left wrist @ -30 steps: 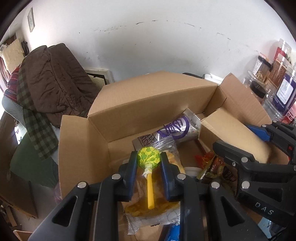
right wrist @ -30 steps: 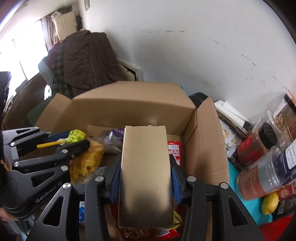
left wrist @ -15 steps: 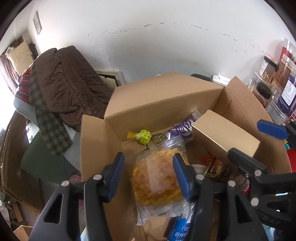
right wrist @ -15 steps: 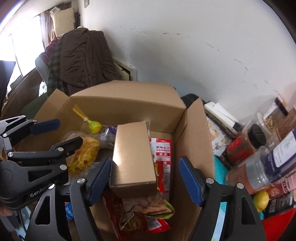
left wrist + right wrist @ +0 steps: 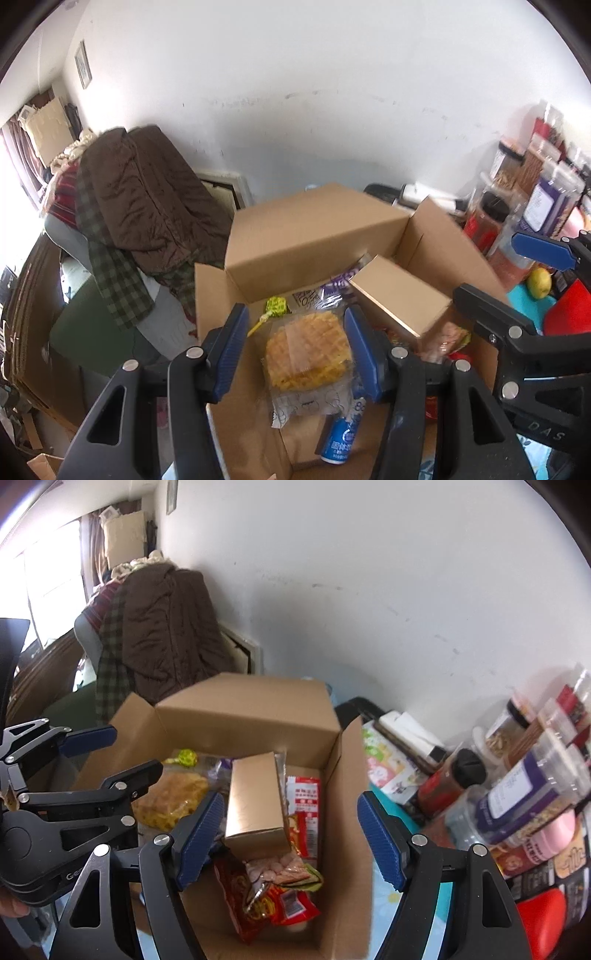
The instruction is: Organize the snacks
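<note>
An open cardboard box [image 5: 314,229] [image 5: 343,775] holds snacks. Inside lie a green lollipop [image 5: 275,306] [image 5: 186,757], a wrapped waffle [image 5: 308,350] [image 5: 173,799], a small tan carton [image 5: 400,301] [image 5: 255,801], a purple packet [image 5: 332,288], red packets [image 5: 304,805] and a blue can [image 5: 341,439]. My left gripper [image 5: 295,350] is open and empty above the waffle. My right gripper [image 5: 291,842] is open and empty above the tan carton and red packets.
Spice jars and bottles [image 5: 517,794] crowd the right side on a teal cloth, with a lemon [image 5: 539,286] and a red object [image 5: 543,919]. A brown coat over a chair [image 5: 147,206] stands left of the box. A white wall is behind.
The left gripper opened and let go of the lollipop, which now lies in the box. The right gripper opened and let go of the tan carton. Both grippers pulled back and up.
</note>
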